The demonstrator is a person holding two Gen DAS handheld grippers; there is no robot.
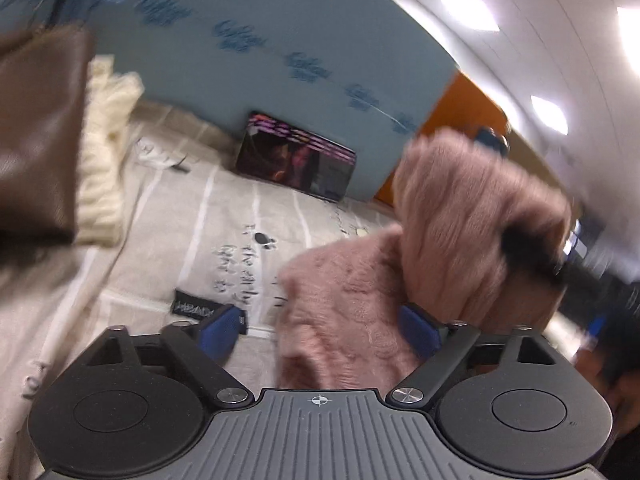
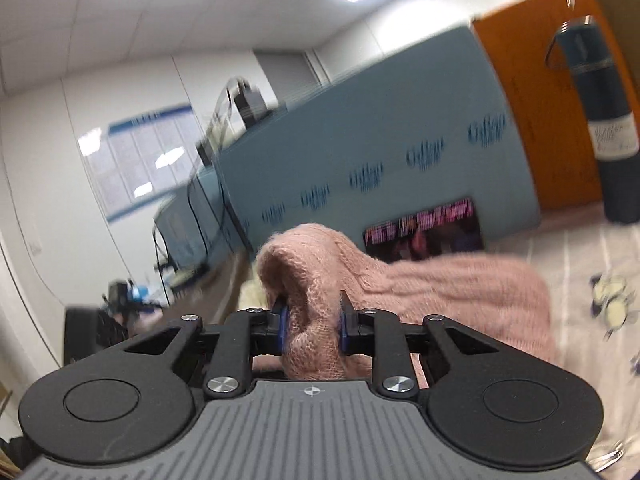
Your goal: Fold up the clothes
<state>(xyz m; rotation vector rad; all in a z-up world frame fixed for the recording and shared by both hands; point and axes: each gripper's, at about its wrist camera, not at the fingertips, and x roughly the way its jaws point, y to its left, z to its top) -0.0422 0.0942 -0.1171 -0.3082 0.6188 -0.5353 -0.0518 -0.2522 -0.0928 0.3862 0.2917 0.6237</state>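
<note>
The fuzzy pink knitted sweater (image 2: 440, 284) hangs bunched above the striped beige bedsheet (image 1: 224, 216), unfolded. The right gripper (image 2: 312, 326) pinches its knit; the left gripper (image 1: 320, 330) gapes wide beside it. Folding looks barely begun.

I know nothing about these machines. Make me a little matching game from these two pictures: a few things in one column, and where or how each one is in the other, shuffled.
Things:
1. pink sweater
2. left gripper
3. cream knit
4. blue bottle

States:
A. open, with sweater cloth between its jaws
B. standing by the orange panel
C. pinched by the right gripper and lifted off the bedsheet
D. lying on the bedsheet beside a brown garment

Pairs: 1-C, 2-A, 3-D, 4-B
</note>
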